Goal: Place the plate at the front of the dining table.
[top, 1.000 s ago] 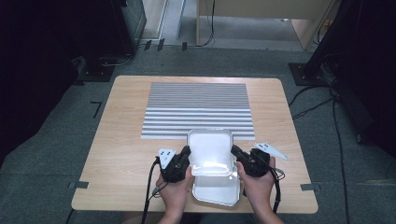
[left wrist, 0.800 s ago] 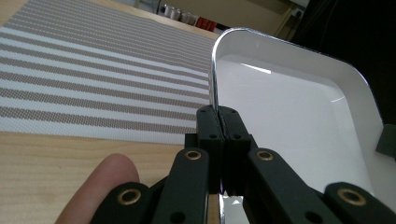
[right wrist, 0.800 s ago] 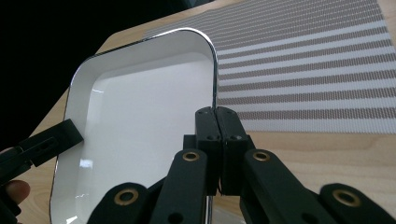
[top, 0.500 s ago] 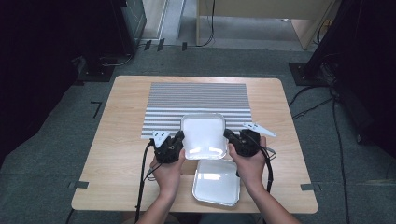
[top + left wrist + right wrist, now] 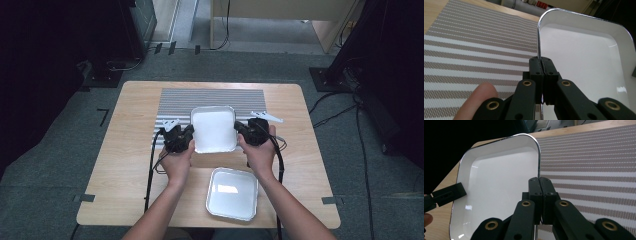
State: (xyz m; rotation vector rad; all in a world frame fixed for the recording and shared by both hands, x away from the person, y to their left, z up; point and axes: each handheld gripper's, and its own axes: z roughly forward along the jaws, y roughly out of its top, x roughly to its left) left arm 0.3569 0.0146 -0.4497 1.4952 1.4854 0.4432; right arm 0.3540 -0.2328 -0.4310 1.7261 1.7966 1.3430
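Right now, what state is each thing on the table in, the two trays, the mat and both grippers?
Upper white tray: upright, empty, held by both side rims over the mat.
Lower white tray: upright, empty, resting on bare wood.
Striped placemat: flat.
Left gripper: shut on the tray's rim.
Right gripper: shut on the opposite rim.

I have both forearms coming in from the bottom of the high view, angled inward and up toward the middle of the bench. My left hand (image 5: 176, 161) wraps the left gripper (image 5: 186, 141), whose cable trails back along the forearm. My right hand (image 5: 260, 152) carries the right gripper (image 5: 241, 131), its grey plate pointing off to the right. The two grippers face each other, level and well apart. In each gripper view the black fingers (image 5: 536, 67) are pinched together, clamped on a thin rim; one fingertip of mine rests beside the left gripper
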